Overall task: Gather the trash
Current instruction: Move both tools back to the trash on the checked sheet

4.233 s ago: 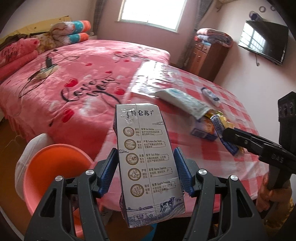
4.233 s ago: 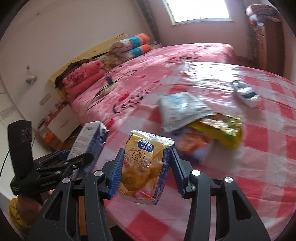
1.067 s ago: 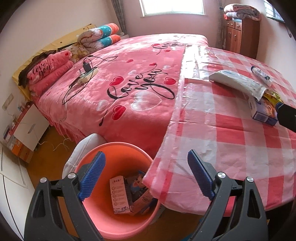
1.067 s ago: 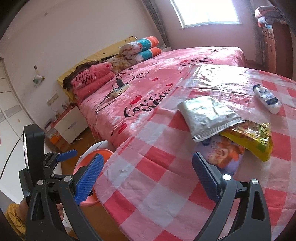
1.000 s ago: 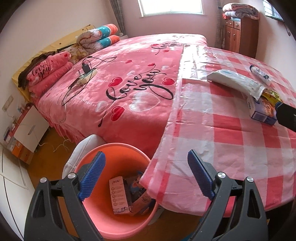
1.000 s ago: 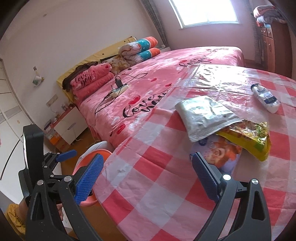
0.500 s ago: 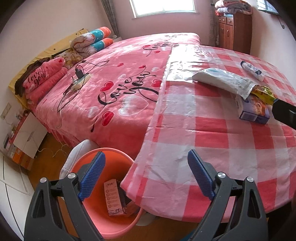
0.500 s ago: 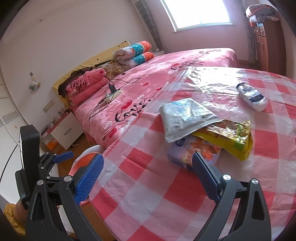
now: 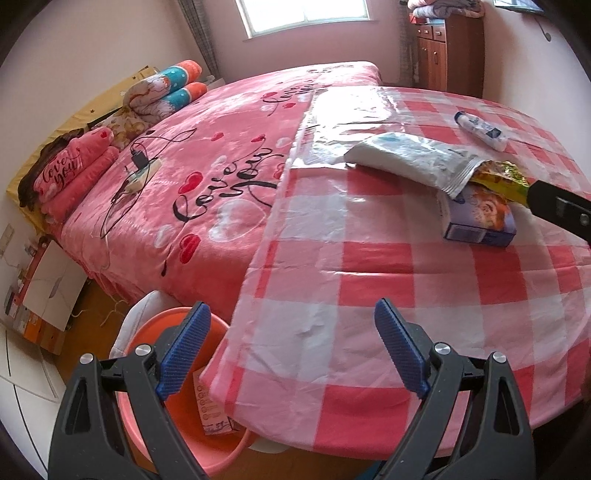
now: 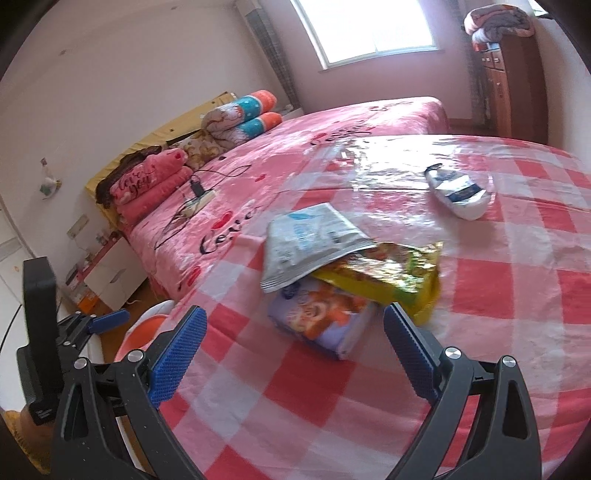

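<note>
Trash on the bench [image 9: 406, 288], bucket [image 9: 147, 332] below its near-left edge.
A box [image 10: 325, 317] lay nearest on the bench, a packet [image 10: 391, 273] resting on its far side and a bag [image 10: 306, 240] overlapping both. A bottle [image 10: 458, 192] lay farther back to the right, well apart. The bed [image 9: 221, 155] stood left of the bench. A carton [image 9: 212, 410] lay in the bucket.

A pink bed [image 9: 221, 155] with heart-print cover (a charger and cable [image 9: 138, 158] lie on it), folded quilts [image 10: 243, 114] at its head, wooden cabinet [image 9: 450, 55] beside a window [image 9: 306, 14].
</note>
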Available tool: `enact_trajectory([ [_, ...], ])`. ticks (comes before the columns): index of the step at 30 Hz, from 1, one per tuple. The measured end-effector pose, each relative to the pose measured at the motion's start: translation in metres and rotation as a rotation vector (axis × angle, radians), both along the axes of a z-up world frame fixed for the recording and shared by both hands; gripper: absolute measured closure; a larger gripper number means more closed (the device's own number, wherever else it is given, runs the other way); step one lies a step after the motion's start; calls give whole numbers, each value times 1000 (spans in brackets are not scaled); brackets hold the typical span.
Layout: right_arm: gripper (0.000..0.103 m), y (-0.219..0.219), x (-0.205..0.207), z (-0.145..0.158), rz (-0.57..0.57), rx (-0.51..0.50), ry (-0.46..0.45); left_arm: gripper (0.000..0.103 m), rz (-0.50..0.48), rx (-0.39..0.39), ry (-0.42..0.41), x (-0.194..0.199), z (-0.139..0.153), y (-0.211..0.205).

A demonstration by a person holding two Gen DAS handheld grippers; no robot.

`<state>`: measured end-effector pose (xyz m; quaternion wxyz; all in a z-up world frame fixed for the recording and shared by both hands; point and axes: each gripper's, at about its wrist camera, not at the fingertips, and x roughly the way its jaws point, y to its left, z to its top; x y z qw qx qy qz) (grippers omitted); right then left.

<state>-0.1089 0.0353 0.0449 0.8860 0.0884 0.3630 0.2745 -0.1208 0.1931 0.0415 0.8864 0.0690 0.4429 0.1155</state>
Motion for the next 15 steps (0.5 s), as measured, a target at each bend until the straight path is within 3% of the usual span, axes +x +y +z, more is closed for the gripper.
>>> enact_trajectory([
  [15,8,-36,9,-2,-129,-82,-56,12,-66,-16,9,15,3,-34],
])
